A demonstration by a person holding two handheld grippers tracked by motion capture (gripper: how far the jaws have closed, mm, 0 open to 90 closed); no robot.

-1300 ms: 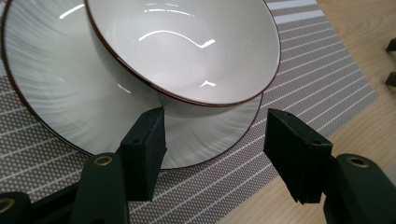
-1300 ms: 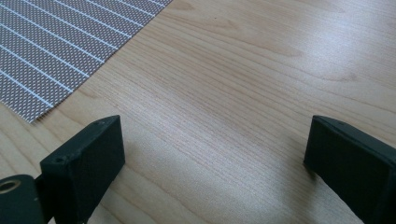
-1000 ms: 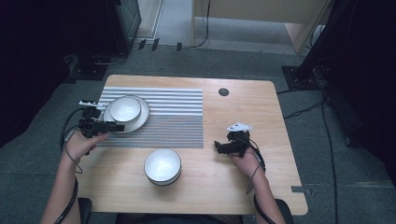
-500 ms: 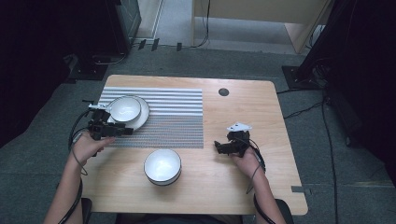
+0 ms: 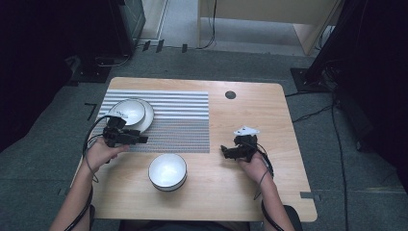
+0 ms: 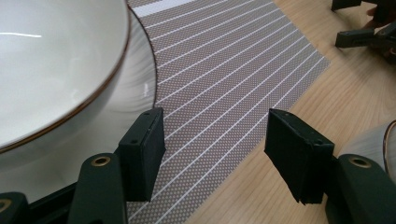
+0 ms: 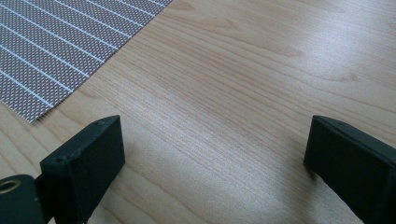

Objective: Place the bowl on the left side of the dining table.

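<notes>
Work in hand: the left hand-held gripper [image 5: 142, 139] sits at the near edge of the plate [image 5: 146, 117], which carries a bowl [image 5: 128, 110] on the far-left part of the mat [image 5: 178, 122].
Left hand-held gripper: jaws partly open, nothing between them but mat; one jaw lies just beside the plate rim [image 6: 140, 88], not pressing on it.
Why so placed: by my reading the jaws point along the mat next to the plate, low enough to catch a rim, so a grasp of plate or bowl looks near, not yet made.
Right hand-held gripper [image 5: 224, 151]: jaws wide apart and empty, resting over bare bench [image 5: 269, 120] to the right of the mat; it seems parked out of the way while the left works.
Second bowl [image 5: 167, 172]: on the bench just off the mat's near edge, between the two hands, apart from both; its rim peeks in at the right of the left gripper view [image 6: 385, 140].
Why stacked: the bowl sits centred in the plate, like a place setting.
Count, bowls: two.
Count, plates: one.
Count, mats: one.
Count, hand-held grippers: two, one per hand.
</notes>
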